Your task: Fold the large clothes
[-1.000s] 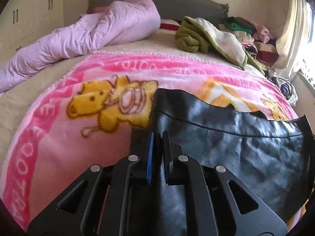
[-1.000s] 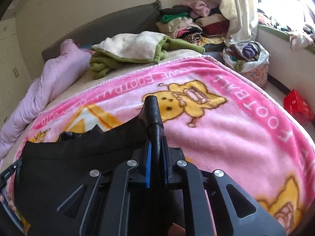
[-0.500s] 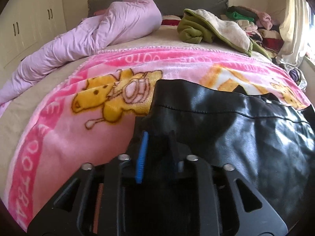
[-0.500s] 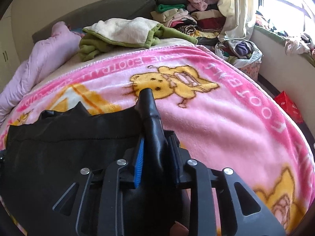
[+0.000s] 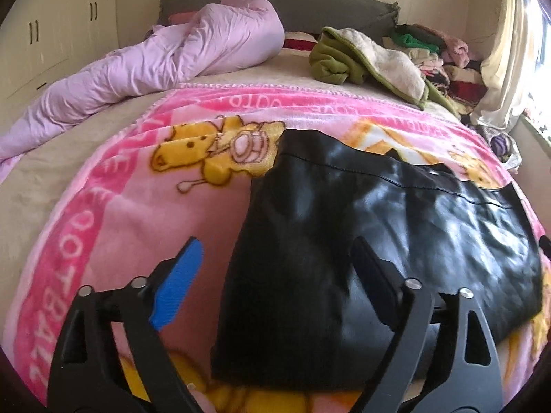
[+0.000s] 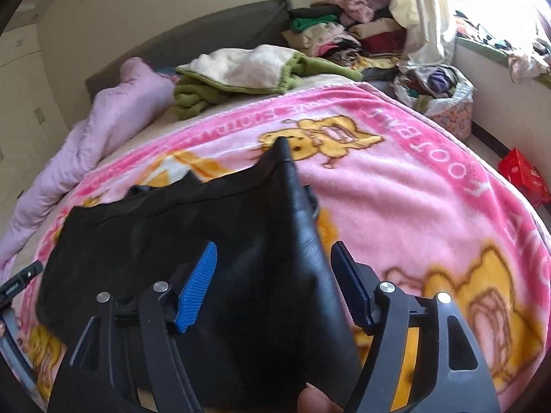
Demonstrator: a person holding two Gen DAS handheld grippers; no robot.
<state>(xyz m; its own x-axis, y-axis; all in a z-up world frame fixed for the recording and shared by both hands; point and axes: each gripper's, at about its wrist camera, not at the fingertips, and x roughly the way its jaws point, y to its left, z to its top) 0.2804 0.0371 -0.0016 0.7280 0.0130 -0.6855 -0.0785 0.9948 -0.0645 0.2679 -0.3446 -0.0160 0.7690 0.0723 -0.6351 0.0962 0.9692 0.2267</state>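
The black leather garment (image 5: 378,227) is lying flat on the pink cartoon blanket (image 5: 113,227) covering the bed. The left gripper (image 5: 275,275) and the right gripper (image 6: 275,275) are both hovering over it with fingers spread wide, holding nothing. The gripper frames are hiding the garment's near edge, and motion blur is smearing its surface.
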